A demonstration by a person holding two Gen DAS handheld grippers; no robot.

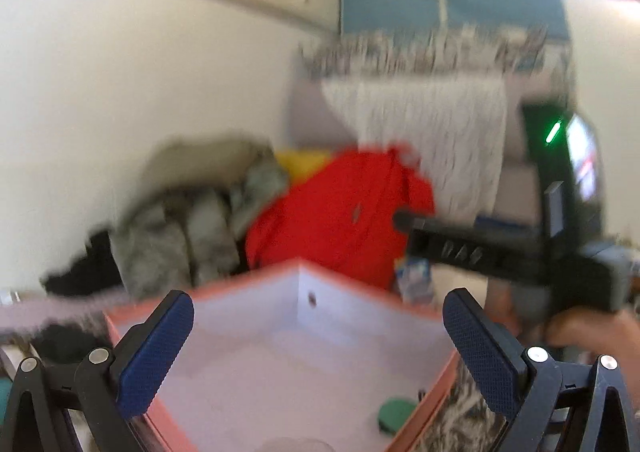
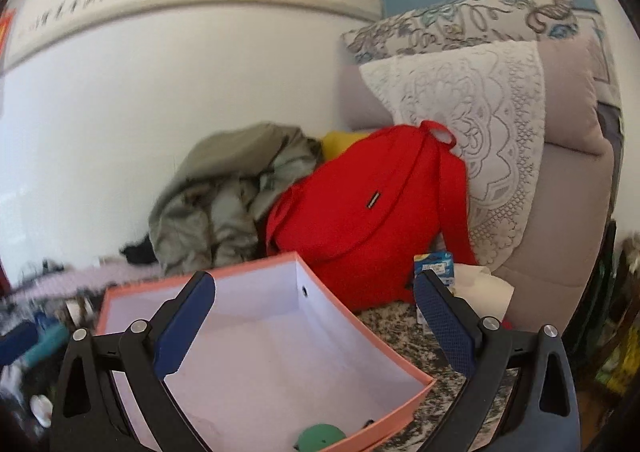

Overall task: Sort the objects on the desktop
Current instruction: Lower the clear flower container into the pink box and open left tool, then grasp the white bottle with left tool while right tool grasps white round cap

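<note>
A salmon-pink box with a white inside stands open in both views: box, box. A small green round object lies in its near corner, and shows again as the green object. My left gripper hangs open over the box, nothing between its blue pads. My right gripper is open too, above the box's near side. The left wrist view is blurred; it shows the right gripper's black body and the hand holding it at the right.
A red bag leans behind the box, with a grey-green jacket to its left and a white lace cushion to its right. A small blue-white carton stands on the speckled tabletop. Clutter lies at far left.
</note>
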